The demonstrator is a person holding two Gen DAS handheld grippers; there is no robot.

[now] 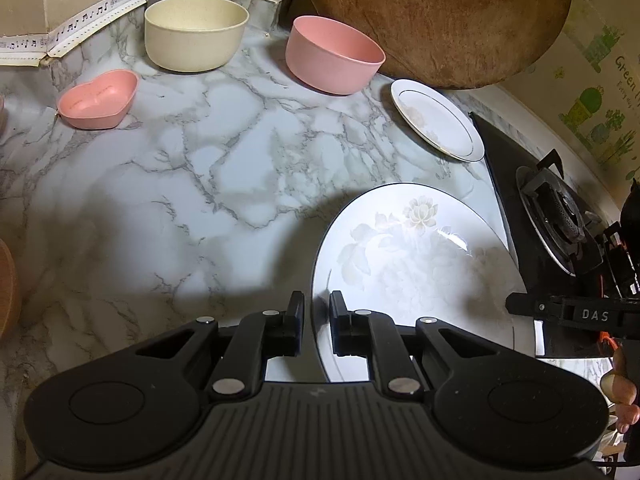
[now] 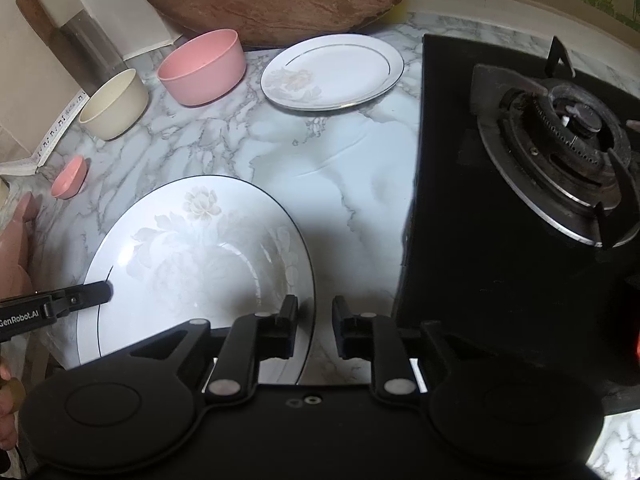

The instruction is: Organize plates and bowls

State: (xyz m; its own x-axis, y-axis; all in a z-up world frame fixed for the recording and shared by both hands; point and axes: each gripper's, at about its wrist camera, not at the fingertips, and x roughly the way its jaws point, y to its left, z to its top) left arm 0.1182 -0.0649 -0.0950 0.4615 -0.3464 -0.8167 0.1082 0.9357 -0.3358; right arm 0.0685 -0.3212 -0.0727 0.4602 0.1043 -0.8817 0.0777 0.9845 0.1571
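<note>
Large floral plate (image 2: pixel 192 264) on marble counter (image 1: pixel 160 200), beside gas stove (image 2: pixel 560 152) | my left claw (image 1: pixel 316 316) pinches its left rim | my right claw (image 2: pixel 315 320) straddles its right rim, jaws slightly apart, not pressing | small plate (image 2: pixel 332 72) lies behind, near pink bowl (image 2: pixel 202 66).

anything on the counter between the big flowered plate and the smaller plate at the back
Nothing: in the right wrist view only bare marble counter separates the big flowered plate from the smaller plate. The left wrist view agrees.
</note>
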